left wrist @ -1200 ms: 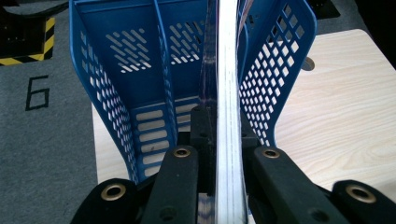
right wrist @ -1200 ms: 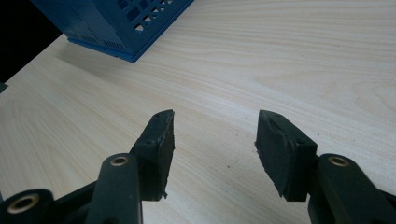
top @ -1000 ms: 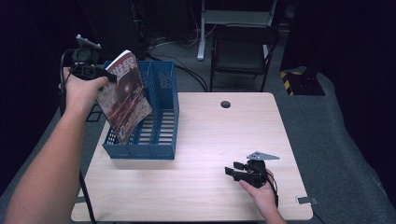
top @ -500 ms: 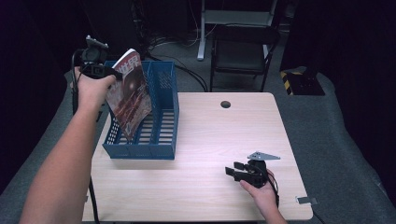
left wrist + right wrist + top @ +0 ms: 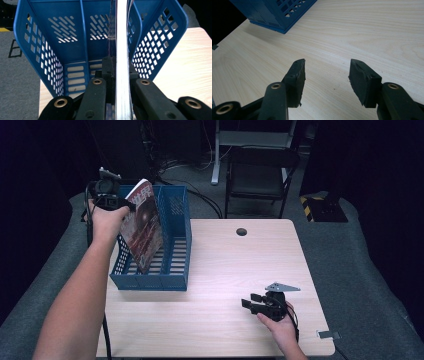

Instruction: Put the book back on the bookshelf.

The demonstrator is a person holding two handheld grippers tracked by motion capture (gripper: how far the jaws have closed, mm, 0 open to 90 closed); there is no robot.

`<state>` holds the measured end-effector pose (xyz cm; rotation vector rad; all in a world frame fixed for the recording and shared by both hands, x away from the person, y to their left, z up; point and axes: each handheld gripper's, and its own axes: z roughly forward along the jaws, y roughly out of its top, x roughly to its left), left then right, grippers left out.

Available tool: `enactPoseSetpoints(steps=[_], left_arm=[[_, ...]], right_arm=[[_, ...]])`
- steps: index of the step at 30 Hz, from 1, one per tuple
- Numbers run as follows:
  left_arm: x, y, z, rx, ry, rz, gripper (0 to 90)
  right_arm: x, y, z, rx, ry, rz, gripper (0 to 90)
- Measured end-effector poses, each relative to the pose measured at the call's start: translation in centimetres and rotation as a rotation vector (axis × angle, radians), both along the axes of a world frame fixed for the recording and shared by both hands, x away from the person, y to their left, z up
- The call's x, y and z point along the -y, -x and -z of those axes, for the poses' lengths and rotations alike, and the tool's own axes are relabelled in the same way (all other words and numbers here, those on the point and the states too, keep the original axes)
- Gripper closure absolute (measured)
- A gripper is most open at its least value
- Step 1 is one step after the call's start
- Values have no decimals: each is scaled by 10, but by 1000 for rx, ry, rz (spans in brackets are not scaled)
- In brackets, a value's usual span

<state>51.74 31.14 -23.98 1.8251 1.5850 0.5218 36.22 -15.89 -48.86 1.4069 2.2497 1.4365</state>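
Note:
My left gripper is shut on the upper edge of a red-covered magazine and holds it nearly upright. The magazine's lower corner reaches down inside a blue mesh file rack at the table's left. In the left gripper view the magazine's white page edge runs straight up between the jaws of my left gripper, to the right of the divider in the rack. My right gripper rests open near the table's front right, with bare wood between the jaws of the right gripper.
The light wooden table has a round cable hole at the back. A black chair stands behind the table. The rack's near corner shows far left of the right gripper. Grey carpet surrounds the table.
My left hand has carried the magazine to the right and down, turning it more upright so that it dips into the rack. The right gripper has stayed still.

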Motion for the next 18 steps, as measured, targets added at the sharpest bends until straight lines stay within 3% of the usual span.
enactPoseSetpoints(steps=[18], left_arm=[[7,-3,33,-31,-23,6,839]], right_arm=[[0,-1,0,8,2,-8,465]])
